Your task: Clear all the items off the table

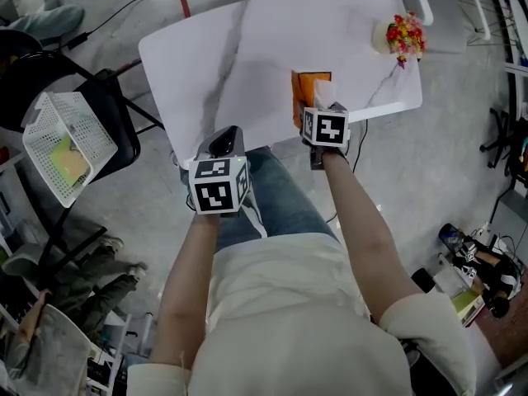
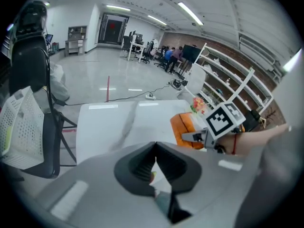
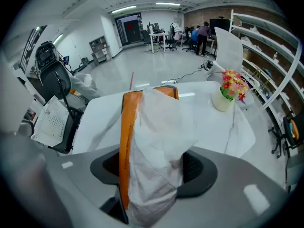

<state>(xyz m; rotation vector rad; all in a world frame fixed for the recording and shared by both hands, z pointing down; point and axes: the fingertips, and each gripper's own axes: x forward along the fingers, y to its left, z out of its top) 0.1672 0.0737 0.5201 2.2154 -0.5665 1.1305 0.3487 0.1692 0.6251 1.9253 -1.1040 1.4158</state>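
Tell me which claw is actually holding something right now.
The right claw: its jaws clamp the orange tissue pack. The left claw is shut with its jaws together, gripping nothing.

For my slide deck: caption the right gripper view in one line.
Right gripper clamps an orange tissue pack, white table and flower pot beyond.

One orange tissue pack point(image 1: 307, 89), one flower pot point(image 1: 400, 35), one table point(image 1: 247, 56), one white basket point(image 1: 95, 126)
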